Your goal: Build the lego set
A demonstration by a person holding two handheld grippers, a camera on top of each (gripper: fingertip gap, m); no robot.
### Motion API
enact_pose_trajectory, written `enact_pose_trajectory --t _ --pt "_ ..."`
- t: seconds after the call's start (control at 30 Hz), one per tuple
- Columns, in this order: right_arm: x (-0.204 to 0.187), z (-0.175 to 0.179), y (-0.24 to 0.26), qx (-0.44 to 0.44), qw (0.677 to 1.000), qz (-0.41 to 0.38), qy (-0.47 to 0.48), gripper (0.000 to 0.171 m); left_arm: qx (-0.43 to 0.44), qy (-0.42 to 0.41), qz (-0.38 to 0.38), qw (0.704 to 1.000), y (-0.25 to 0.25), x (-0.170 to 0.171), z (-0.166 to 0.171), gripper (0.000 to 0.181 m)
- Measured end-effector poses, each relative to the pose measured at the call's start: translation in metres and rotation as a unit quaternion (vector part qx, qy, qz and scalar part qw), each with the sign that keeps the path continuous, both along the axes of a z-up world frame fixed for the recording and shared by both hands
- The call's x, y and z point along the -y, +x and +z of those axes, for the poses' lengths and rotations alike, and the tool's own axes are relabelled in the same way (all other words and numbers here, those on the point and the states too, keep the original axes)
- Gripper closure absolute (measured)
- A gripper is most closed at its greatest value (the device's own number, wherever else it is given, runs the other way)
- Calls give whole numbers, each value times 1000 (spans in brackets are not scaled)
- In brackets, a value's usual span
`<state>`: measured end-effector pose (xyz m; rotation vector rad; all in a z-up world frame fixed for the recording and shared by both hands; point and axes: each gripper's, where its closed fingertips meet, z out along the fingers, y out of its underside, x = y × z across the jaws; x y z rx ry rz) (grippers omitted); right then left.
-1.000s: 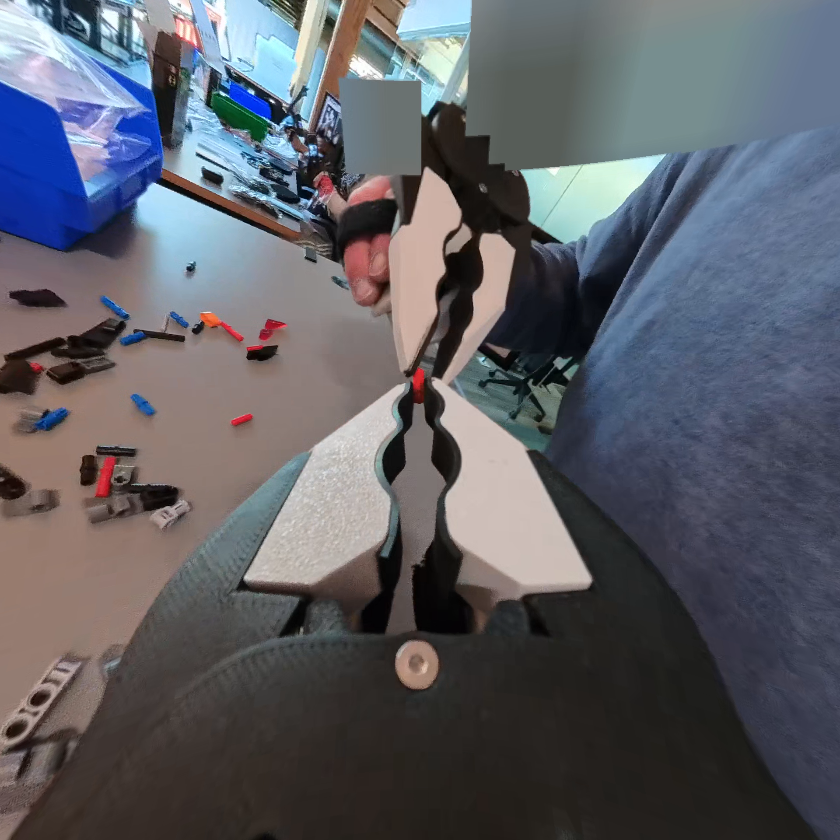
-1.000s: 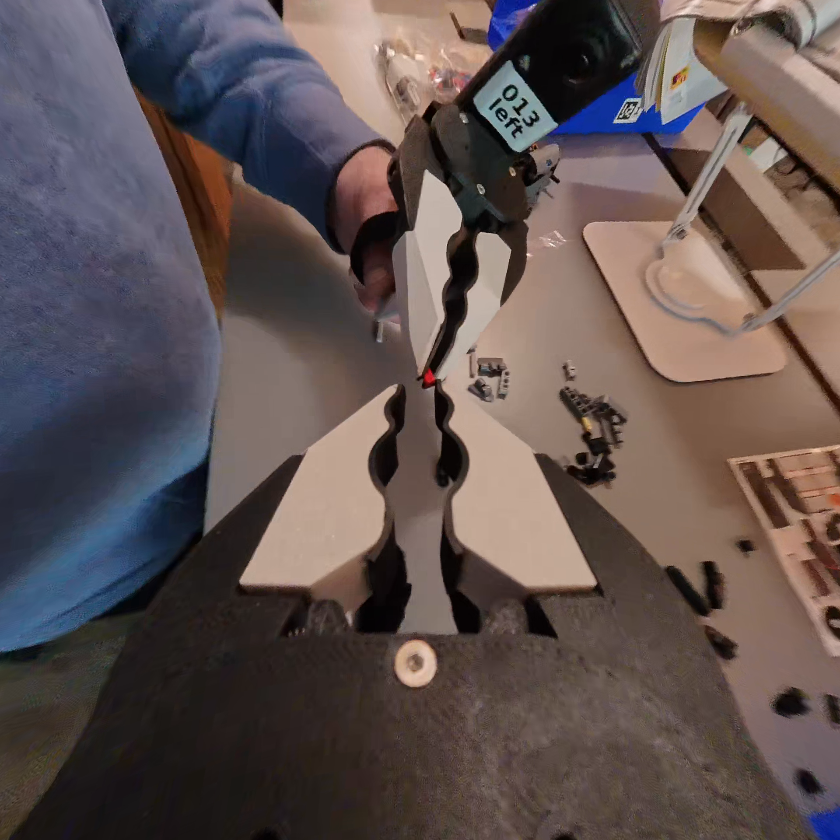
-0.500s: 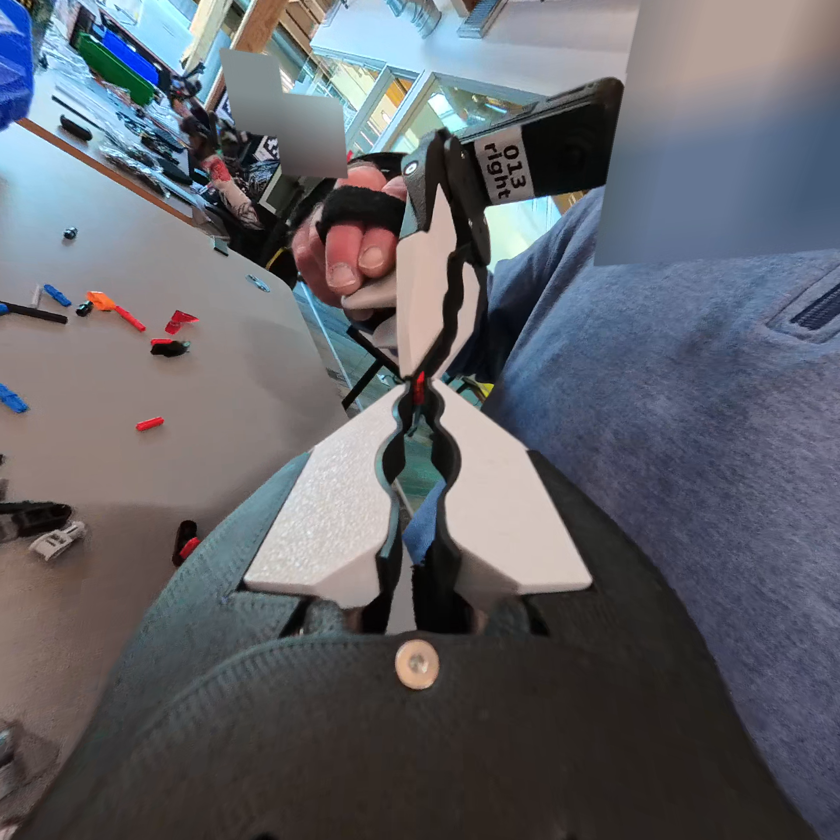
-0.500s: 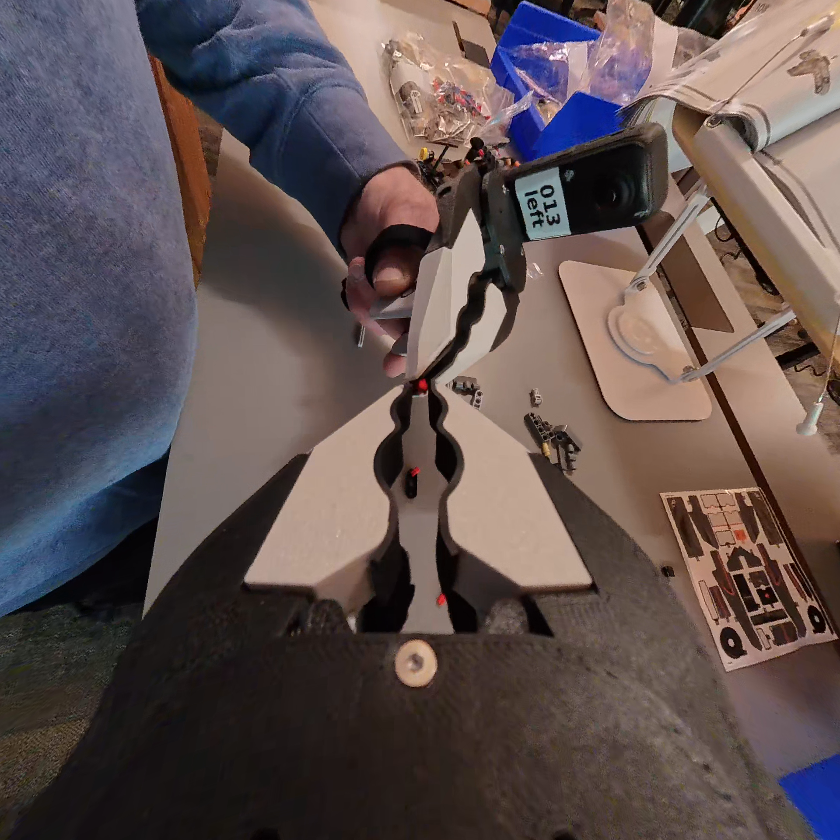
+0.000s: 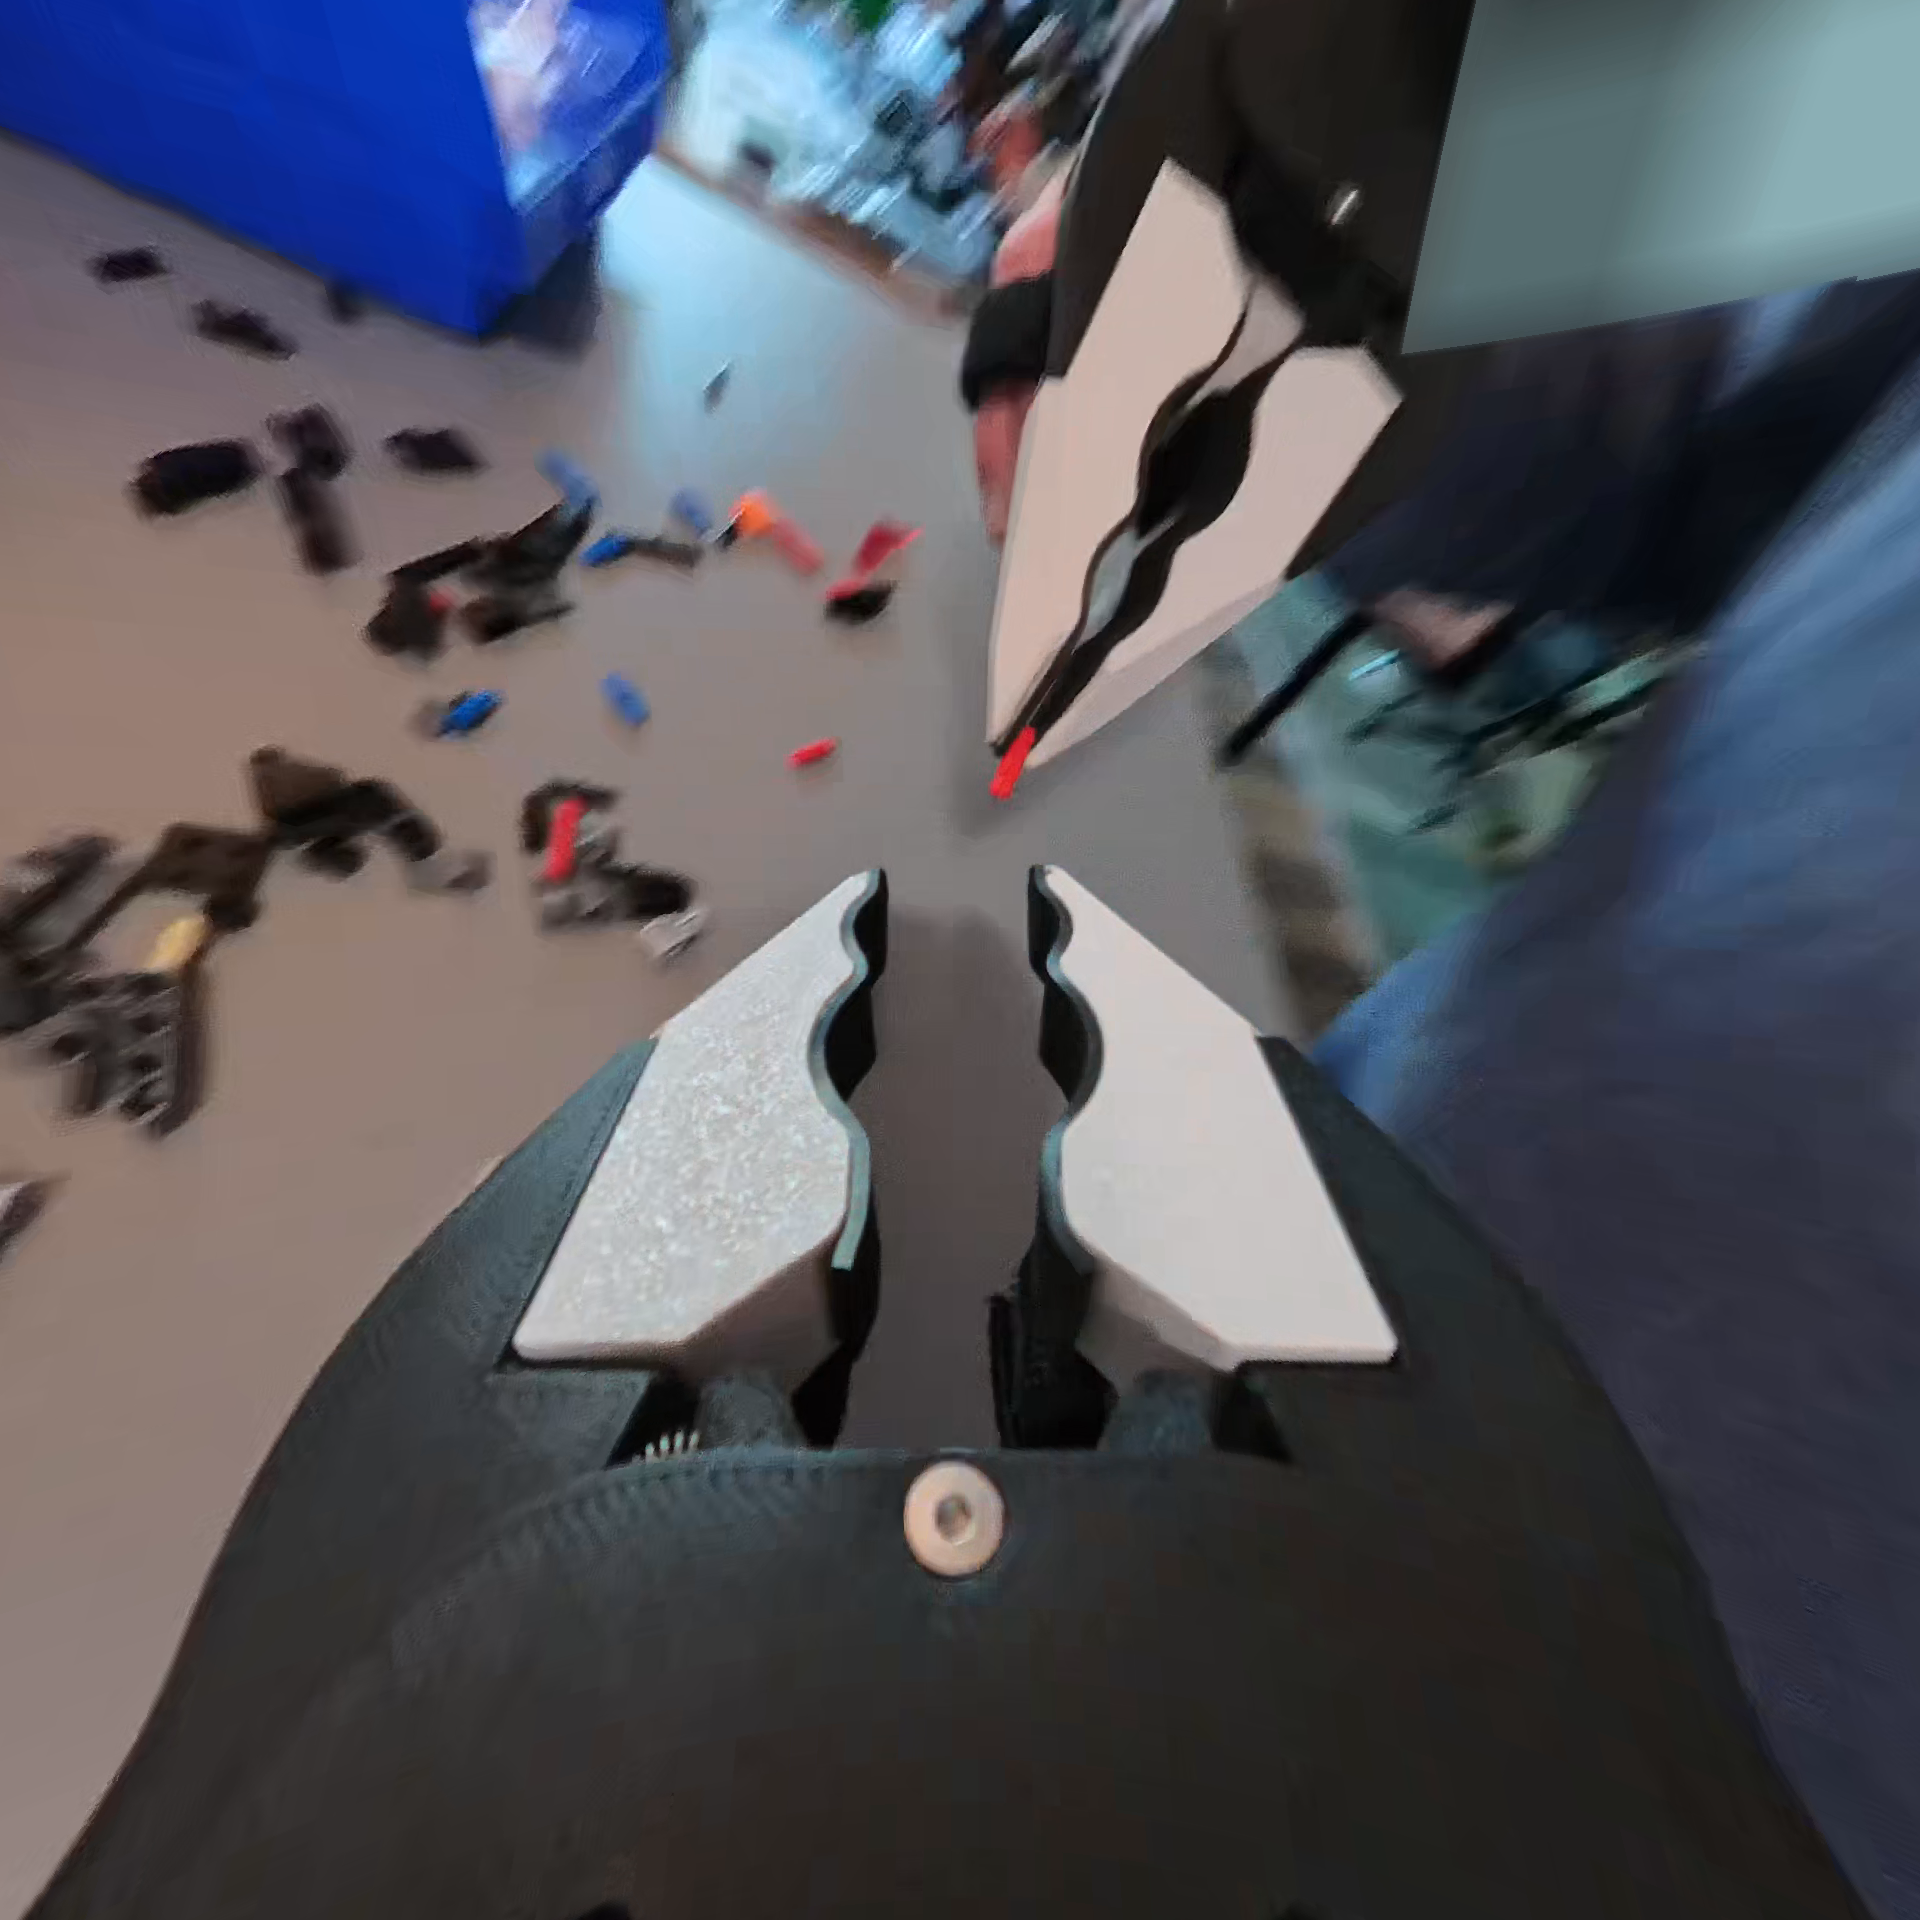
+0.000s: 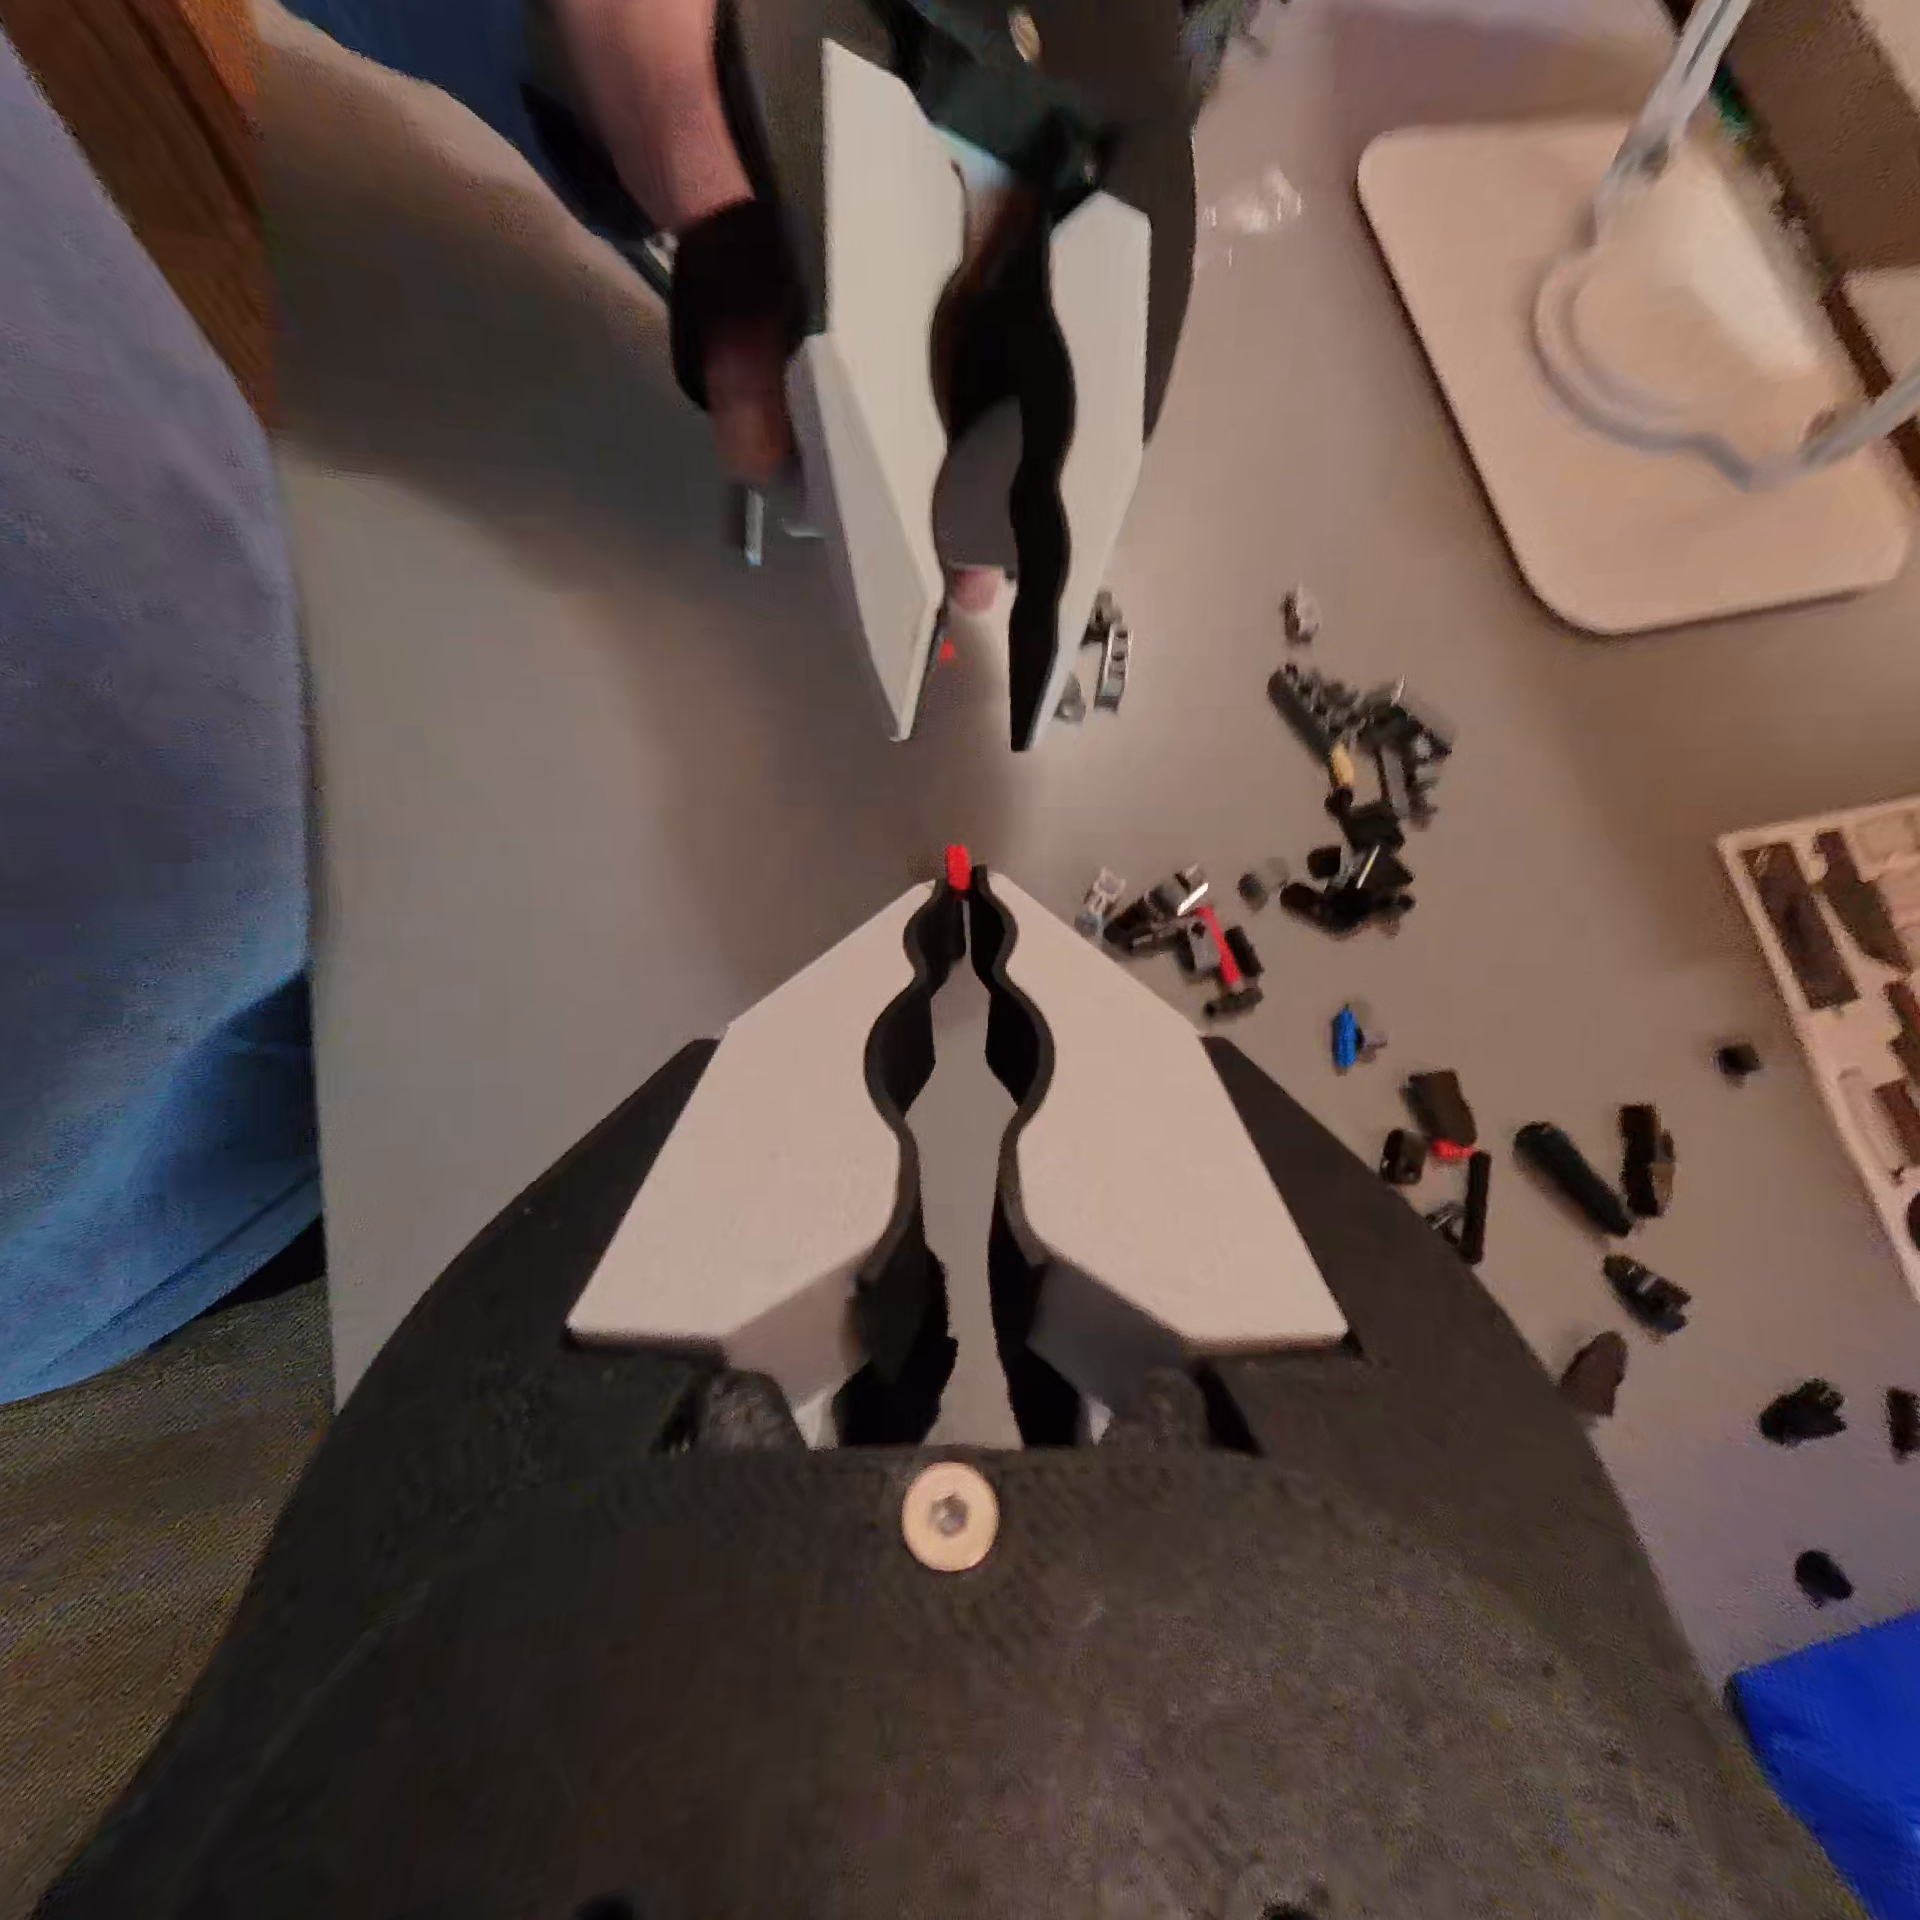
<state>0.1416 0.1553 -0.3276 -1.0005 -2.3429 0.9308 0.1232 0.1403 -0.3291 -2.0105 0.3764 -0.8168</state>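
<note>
My right gripper (image 6: pixel 961 883) is shut on a small red lego pin (image 6: pixel 957 865) that sticks out past its tips. The same gripper shows in the left wrist view (image 5: pixel 1023 740) at upper right, with the red pin (image 5: pixel 1013 762) at its tip. My left gripper (image 5: pixel 956 883) is open and empty, held above the grey table. It shows in the right wrist view (image 6: pixel 961 740) ahead of the right gripper, jaws apart, a short gap from the pin. Loose black, red and blue lego parts (image 5: pixel 582 582) lie scattered on the table.
A blue bin (image 5: pixel 312 135) stands at the back left. A white lamp base (image 6: pixel 1621 416) stands at the upper right, a sticker sheet (image 6: pixel 1849 997) at the right edge, with a pile of black parts (image 6: pixel 1351 800) between. A person's blue sleeve (image 5: pixel 1714 935) fills the right side.
Both grippers held the red pin tip to tip. The left gripper has opened and let go, and the grippers have drawn apart. The pin stays in the right gripper.
</note>
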Motion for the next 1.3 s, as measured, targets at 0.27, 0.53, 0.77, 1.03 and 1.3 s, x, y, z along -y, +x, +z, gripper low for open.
enact_pose_trajectory --t 0.27,0.53,0.77,1.03,1.3 --pt "-6 -51 -3 80 995 -17 57 171 -198 -11 4 980 7 -8 -53 157" --pt "-4 -65 -3 113 989 -11 94 171 -296 -5 5 955 4 -12 -72 173" --pt "-7 -65 -3 126 984 -9 130 171 -314 6 3 949 5 -13 -73 175" --pt "-9 -66 0 143 978 -9 153 171 -315 8 0 949 6 -15 -73 175" --pt "-11 -66 0 157 969 -1 191 171 -317 14 -8 948 7 -14 -73 176"
